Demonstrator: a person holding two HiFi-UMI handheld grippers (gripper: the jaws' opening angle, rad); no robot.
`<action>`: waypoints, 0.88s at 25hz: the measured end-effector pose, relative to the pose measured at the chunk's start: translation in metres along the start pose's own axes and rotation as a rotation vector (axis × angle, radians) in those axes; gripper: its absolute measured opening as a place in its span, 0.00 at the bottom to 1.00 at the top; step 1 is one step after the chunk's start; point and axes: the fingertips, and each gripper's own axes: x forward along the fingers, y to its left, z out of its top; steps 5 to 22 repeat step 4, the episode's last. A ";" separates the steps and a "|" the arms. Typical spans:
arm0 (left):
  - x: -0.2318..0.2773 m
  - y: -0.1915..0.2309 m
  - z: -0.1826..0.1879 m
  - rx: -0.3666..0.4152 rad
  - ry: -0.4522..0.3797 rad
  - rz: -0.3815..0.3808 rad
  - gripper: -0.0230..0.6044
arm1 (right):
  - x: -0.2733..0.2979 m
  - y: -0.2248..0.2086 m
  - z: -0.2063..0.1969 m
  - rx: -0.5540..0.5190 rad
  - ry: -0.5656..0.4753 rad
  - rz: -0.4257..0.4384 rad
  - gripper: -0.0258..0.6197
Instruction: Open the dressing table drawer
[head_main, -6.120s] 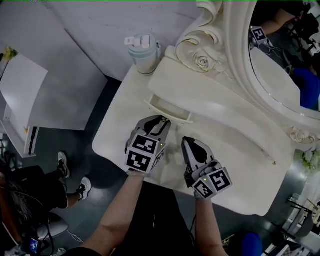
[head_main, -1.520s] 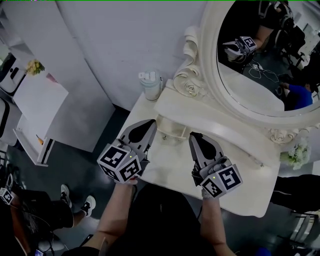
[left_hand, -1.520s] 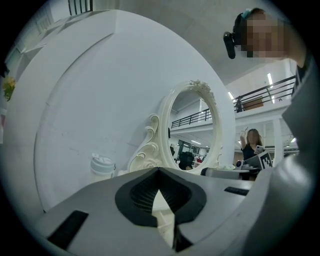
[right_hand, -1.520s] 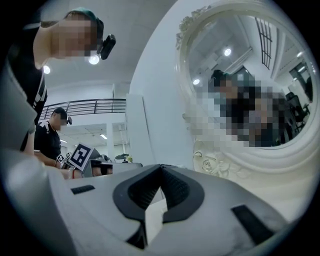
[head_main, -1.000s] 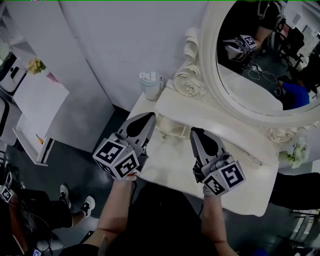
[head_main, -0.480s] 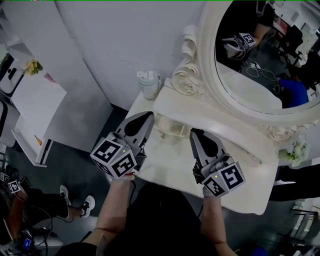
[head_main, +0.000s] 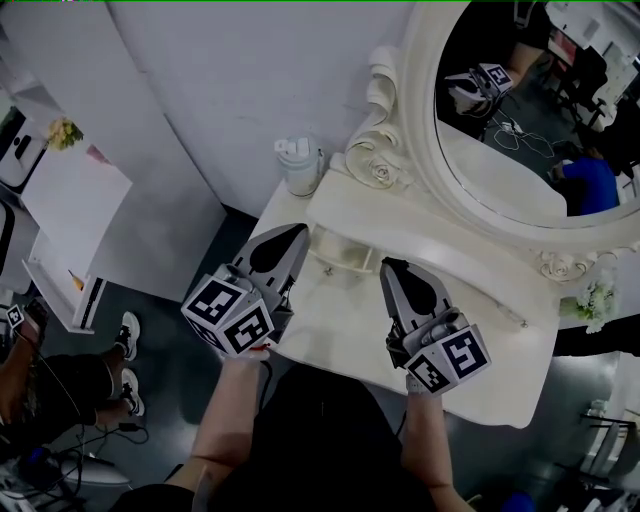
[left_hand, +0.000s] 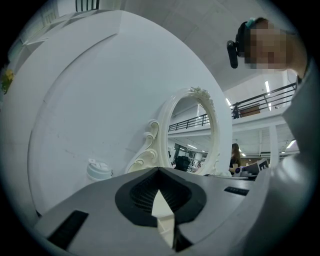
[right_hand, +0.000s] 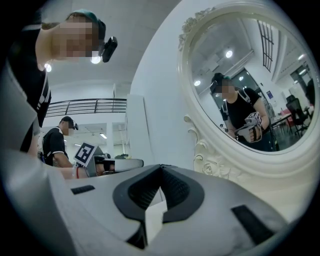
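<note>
The left gripper (left_hand: 160, 170) has its grey jaws pressed together, tips meeting, with nothing held; only the ribbed black pads frame a diamond-shaped gap behind the tips. The right gripper (right_hand: 161, 166) is likewise closed on nothing. Both point level over the dressing table (head_main: 480, 345), a glossy cream top with rounded, curving edges.

The drawer (head_main: 343, 258), a small cream box with a tiny knob on its front, juts out from under the raised shelf (head_main: 430, 238) and lies between the two gripper tips, touched by neither. Its inside is shadowed, and I cannot tell whether anything lies in it.

At the table's back corner stands a pale green tumbler (head_main: 300, 166) with a lid, just beside the carved cream mirror frame (head_main: 378, 165), all scrolls and roses. The oval mirror (head_main: 520, 110) is cut off at the top and right edges; it reflects a person holding a marker-cubed gripper.
</note>
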 end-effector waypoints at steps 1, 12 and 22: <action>0.000 0.001 -0.001 0.000 0.001 -0.001 0.04 | 0.001 0.001 -0.001 0.000 0.001 0.000 0.04; 0.000 0.005 -0.003 0.002 0.005 -0.004 0.04 | 0.003 0.002 -0.003 0.001 0.002 0.001 0.04; 0.000 0.005 -0.003 0.002 0.005 -0.004 0.04 | 0.003 0.002 -0.003 0.001 0.002 0.001 0.04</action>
